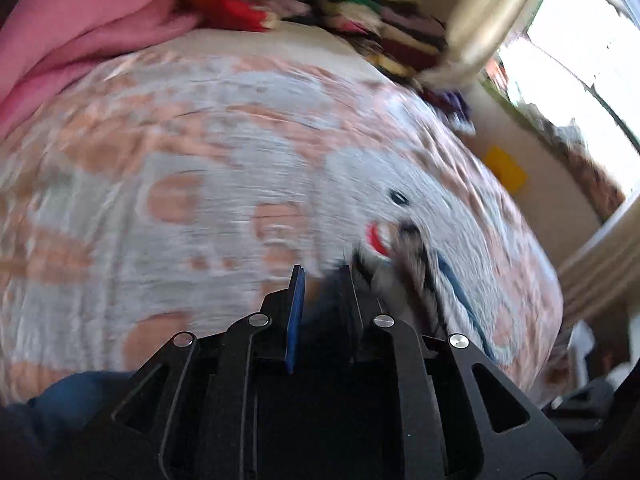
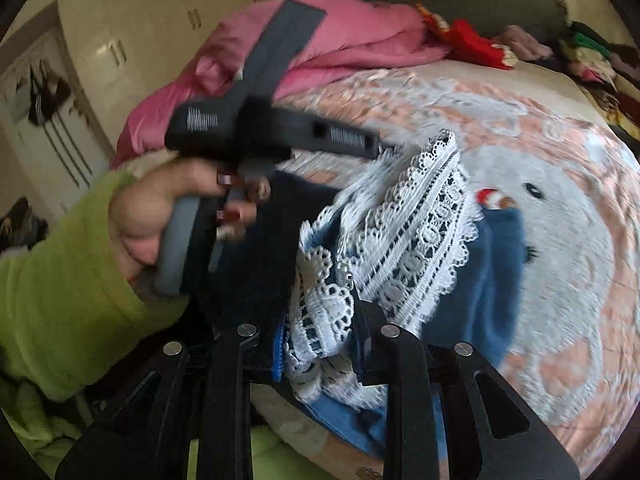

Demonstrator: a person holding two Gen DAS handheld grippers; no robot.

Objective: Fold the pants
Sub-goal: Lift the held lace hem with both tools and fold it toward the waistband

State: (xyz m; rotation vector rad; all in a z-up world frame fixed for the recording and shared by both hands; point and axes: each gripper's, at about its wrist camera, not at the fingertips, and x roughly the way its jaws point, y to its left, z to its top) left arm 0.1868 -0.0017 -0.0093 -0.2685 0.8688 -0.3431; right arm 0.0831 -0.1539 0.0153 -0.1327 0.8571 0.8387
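- left wrist view: the left gripper [image 1: 320, 280] points down over the bedspread [image 1: 200, 160], its fingers nearly shut; dark blue cloth of the pants [image 1: 332, 292] seems to sit pinched between them, though blur makes this uncertain. lace trim [image 1: 424, 276] trails just right of the fingertips, near the bedspread's cartoon face.
- right wrist view: the right gripper [image 2: 320, 320] clamps a bunched wad of white lace and blue fabric; the pants [image 2: 496, 280] hang from it above the bedspread [image 2: 540, 200]. the person's left hand [image 2: 160, 220], in a green sleeve [image 2: 60, 300], carries the other tool just left of the pants.
- step, as i judge it: both hands carry the garment over the bedspread to lay it out. next calls for lowering it flat and pulling it taut before any fold.
- containers: none in view; only a pink blanket [image 2: 340, 40] and a clothes pile [image 2: 592, 60] at the bedspread's far edge.
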